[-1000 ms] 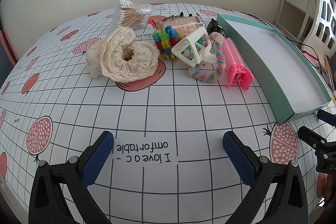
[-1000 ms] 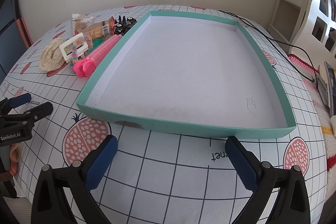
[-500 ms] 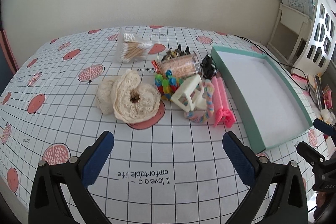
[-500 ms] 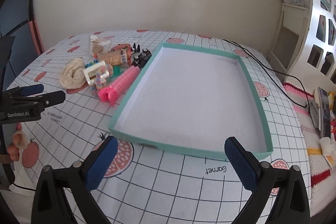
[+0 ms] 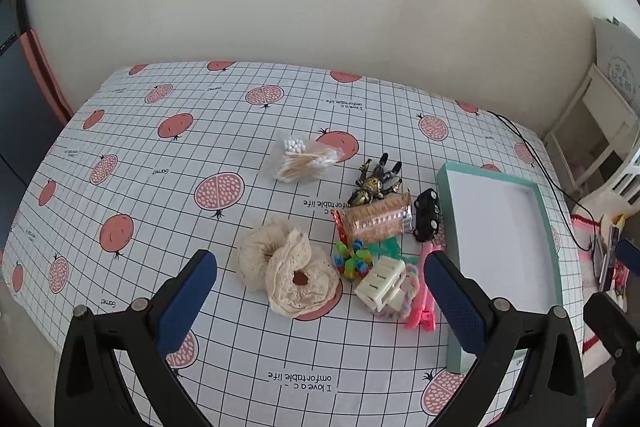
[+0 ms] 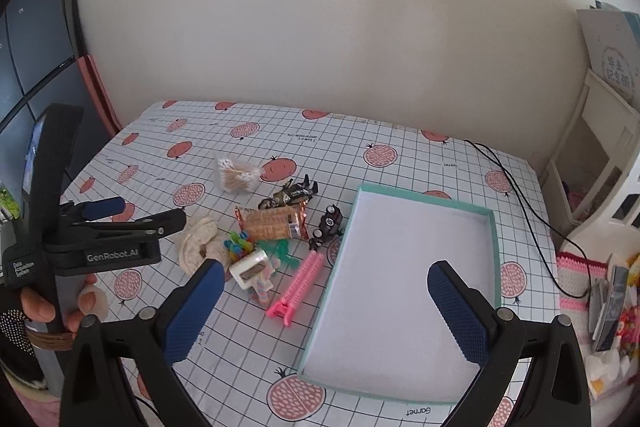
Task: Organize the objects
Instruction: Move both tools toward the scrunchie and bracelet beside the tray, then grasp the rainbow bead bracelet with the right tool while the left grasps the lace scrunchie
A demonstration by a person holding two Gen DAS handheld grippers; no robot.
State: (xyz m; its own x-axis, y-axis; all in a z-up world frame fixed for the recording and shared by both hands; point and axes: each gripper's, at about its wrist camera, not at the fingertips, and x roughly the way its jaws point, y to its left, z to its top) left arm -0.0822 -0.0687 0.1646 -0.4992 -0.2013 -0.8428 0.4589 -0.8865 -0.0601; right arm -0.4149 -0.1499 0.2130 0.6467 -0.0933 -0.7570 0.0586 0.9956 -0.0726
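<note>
Both grippers hang above the table's near edge, jaws spread wide, holding nothing. Left gripper [image 5: 320, 291] faces the heap near the middle of the table [image 5: 160, 131]: cotton swabs [image 5: 298, 163] toward the far edge, two lace scrunchies [image 5: 286, 277], coloured clips [image 5: 352, 261], biscuit packet [image 5: 378, 221], white clip [image 5: 380, 283], pink clip [image 5: 424, 291], toy car [image 5: 427, 215]. Right gripper [image 6: 326, 303] looks over the empty teal tray [image 6: 496, 227], which touches the heap's right side. Sorting seems not yet started; next, I'd guess, one gripper must drop onto a single piece and carry it into the tray.
</note>
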